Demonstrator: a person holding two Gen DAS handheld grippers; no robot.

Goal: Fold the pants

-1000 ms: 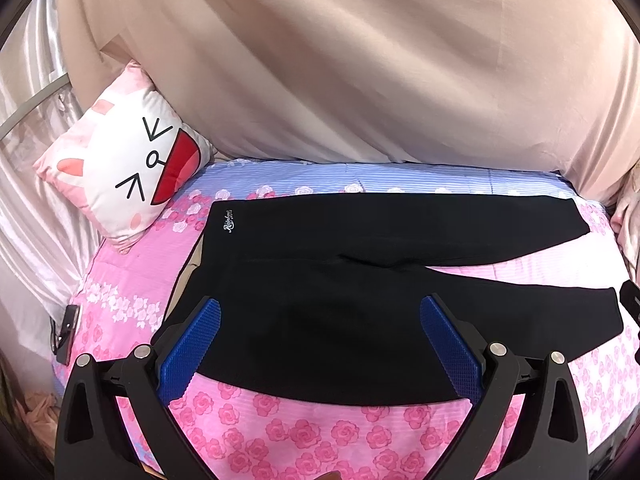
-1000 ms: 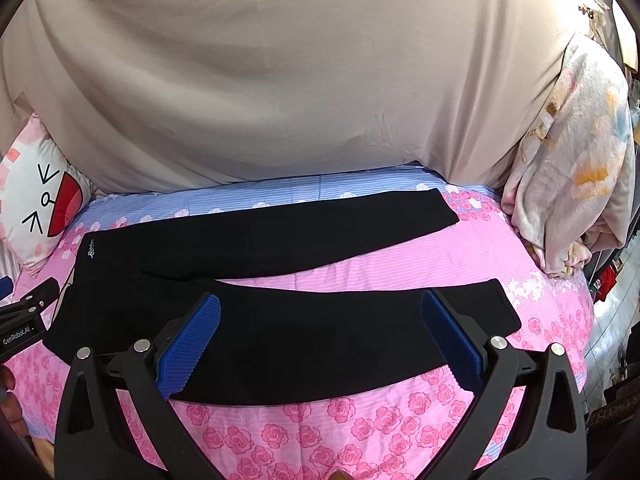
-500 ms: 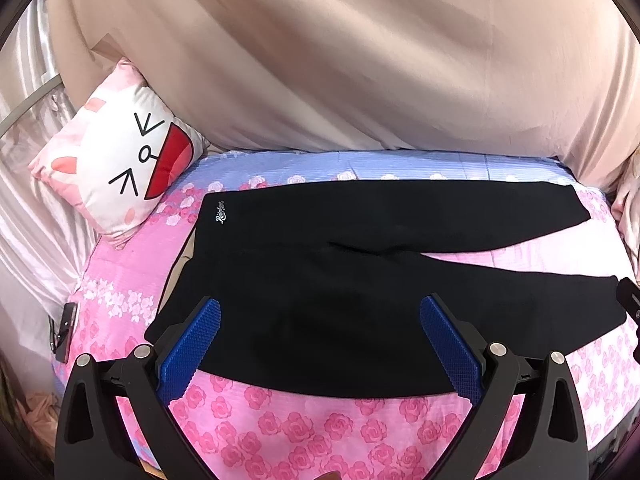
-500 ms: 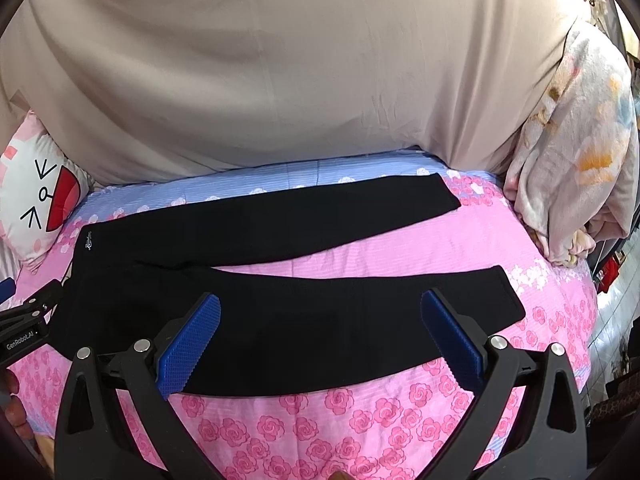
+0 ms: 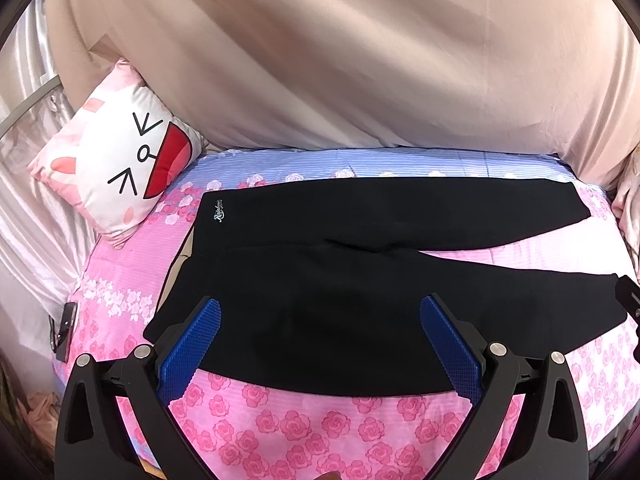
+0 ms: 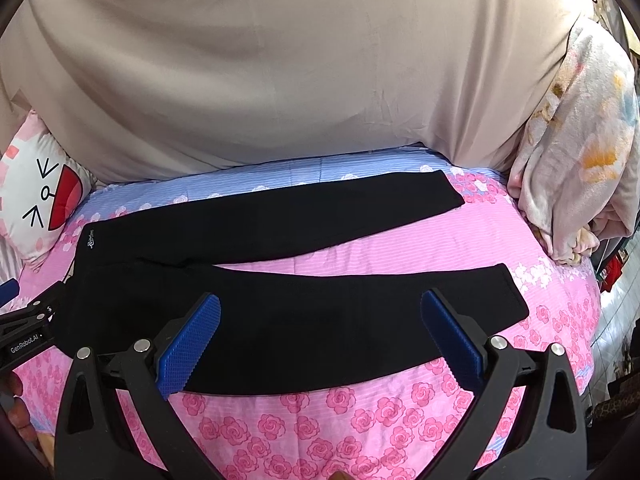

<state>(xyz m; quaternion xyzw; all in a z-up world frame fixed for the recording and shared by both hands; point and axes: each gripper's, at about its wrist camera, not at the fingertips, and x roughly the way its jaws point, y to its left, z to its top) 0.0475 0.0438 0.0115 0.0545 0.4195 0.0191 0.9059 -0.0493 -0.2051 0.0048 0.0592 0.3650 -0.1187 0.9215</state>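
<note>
Black leggings [image 5: 360, 280] lie spread flat on the bed [image 5: 280, 420], which is covered by a pink rose-print sheet with a blue striped band at its far edge. The waistband, bearing a small white logo [image 5: 218, 211], lies ahead and to the left of the left tool [image 5: 320, 344]; both legs run off to its right, parted in a narrow V.

The left tool stands wide open over the seat and near hip of the leggings, holding nothing, its blue ribbed pads [image 5: 192, 344] framing the black cloth. The right tool [image 6: 320, 340] is likewise spread wide and empty, poised above the nearer leg, whose cuff [image 6: 508, 296] lies just beyond its right finger.

A cartoon cat pillow [image 5: 116, 168] leans far left of the left tool. A beige curtain [image 6: 280, 60] hangs behind the bed, and a floral blanket [image 6: 580, 140] is heaped far right of the right tool.
</note>
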